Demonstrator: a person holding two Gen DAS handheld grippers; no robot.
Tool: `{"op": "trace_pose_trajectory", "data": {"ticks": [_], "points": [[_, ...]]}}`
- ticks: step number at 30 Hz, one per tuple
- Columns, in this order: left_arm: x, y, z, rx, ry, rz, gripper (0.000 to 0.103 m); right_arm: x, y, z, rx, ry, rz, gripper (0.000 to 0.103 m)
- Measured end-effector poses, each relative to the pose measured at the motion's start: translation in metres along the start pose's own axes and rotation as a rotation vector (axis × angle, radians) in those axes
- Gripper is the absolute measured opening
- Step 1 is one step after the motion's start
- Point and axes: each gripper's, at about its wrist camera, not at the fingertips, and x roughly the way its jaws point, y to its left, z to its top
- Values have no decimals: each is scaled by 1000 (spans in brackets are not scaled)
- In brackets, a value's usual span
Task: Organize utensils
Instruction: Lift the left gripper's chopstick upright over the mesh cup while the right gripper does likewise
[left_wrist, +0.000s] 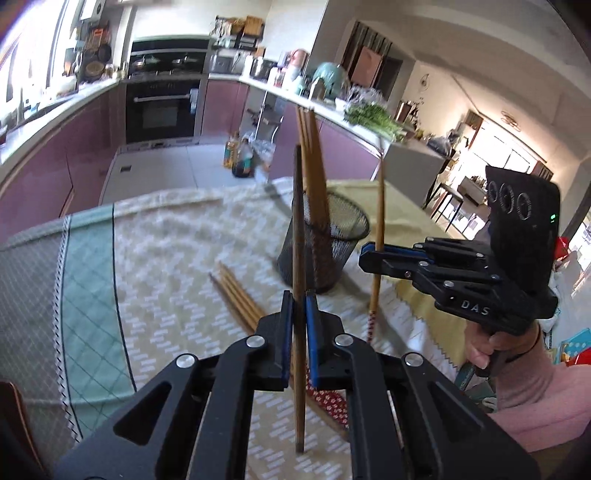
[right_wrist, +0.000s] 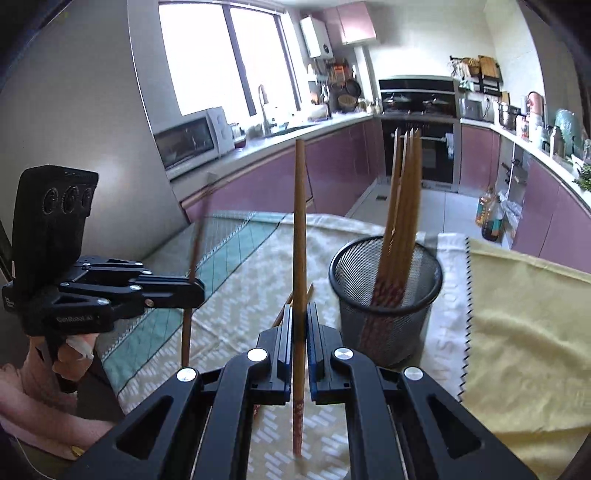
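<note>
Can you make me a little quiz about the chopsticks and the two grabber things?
1. True or false: the left gripper is shut on a chopstick.
2. Where do the chopsticks already put away stand? A) in the black mesh cup B) in a drawer C) in a bowl
3. What does the right gripper hold?

Key: 1 true; 2 A; 3 a chopstick with a red patterned end, held upright.
</note>
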Motion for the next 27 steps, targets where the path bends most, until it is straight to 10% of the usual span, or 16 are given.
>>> {"op": "trace_pose_trajectory", "data": {"ticks": [27], "points": [[-25,-38,104,66,-222,-76,7,-52,-21,60,-42,-204,-64,6]]}}
